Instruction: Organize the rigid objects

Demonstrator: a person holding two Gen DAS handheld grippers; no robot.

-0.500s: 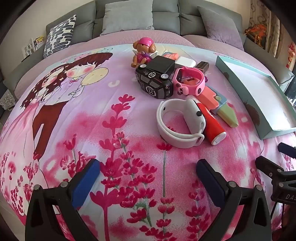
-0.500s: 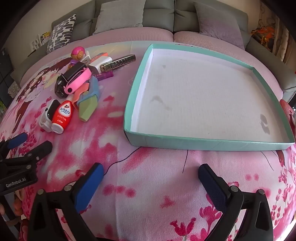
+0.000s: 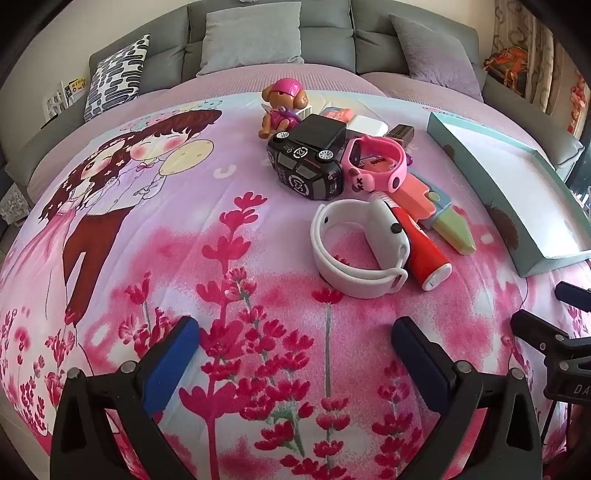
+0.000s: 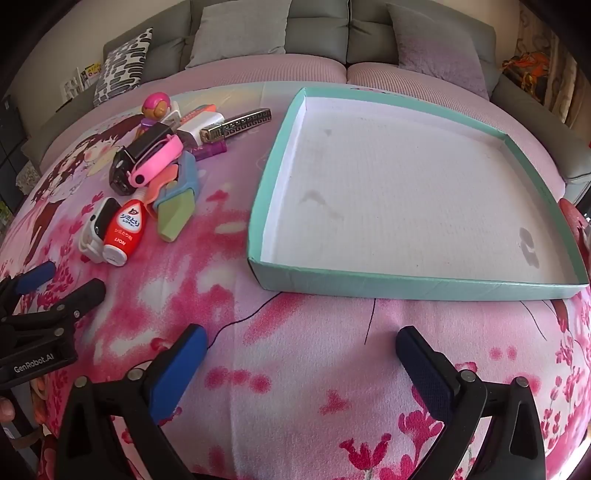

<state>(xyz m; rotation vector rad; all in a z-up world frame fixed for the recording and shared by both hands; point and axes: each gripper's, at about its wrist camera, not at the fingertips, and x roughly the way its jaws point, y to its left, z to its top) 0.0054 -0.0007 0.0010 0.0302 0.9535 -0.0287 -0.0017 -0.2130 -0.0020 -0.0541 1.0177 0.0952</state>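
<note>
Left tongs [image 3: 295, 347]: spread wide, gripping nothing, hovering over the bedspread [image 3: 192, 258] short of the toy pile.
Right tongs [image 4: 301, 350]: spread wide too, empty, facing the near wall of the teal tray [image 4: 406, 282].
Tray: shallow, white inside, nothing in it; lies on the bed to the right of the pile.
Pile: white smartwatch [image 3: 354, 247] nearest, touching a red LION bottle [image 3: 421, 251]; behind them a black toy car [image 3: 306, 166], pink watch [image 3: 376, 162], and a dog figurine [image 3: 282, 105].
Also there: wooden blocks [image 3: 439, 210] and a harmonica [image 4: 236, 123] at the far side.
Backdrop: grey sofa [image 3: 325, 33] with cushions.
</note>
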